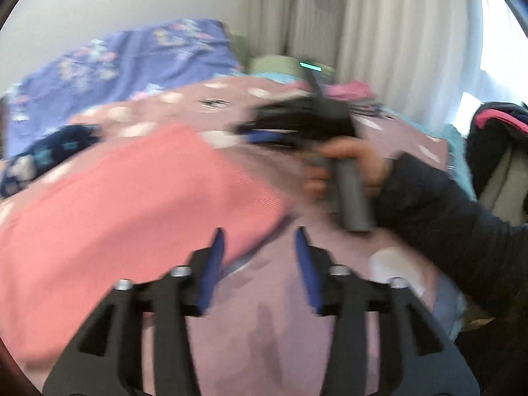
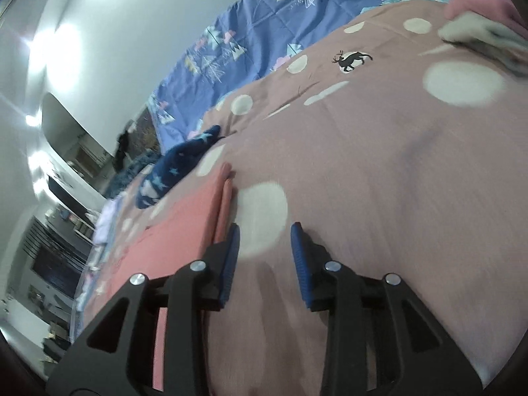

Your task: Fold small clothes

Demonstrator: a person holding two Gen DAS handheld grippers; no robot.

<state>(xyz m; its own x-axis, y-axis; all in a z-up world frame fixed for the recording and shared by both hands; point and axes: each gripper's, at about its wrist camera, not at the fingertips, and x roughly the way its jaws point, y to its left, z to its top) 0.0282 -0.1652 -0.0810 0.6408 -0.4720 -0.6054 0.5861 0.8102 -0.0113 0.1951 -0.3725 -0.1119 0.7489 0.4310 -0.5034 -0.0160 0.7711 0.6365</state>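
Bedroom, with a dotted mauve bed cover. Left wrist view: your left gripper hangs open and empty at the pink garment's right edge; the right gripper is blurred. Right wrist view: its fingers spread, empty, beside the folded edge. Pinch both layers squarely.

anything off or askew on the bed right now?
Nothing damaged or spilled. The pink garment lies flat on the dotted bedcover with a tidy folded edge. A navy star-print item sits crumpled beyond it, unfolded. Both the left gripper and right gripper are open and empty. Left view is motion-blurred.
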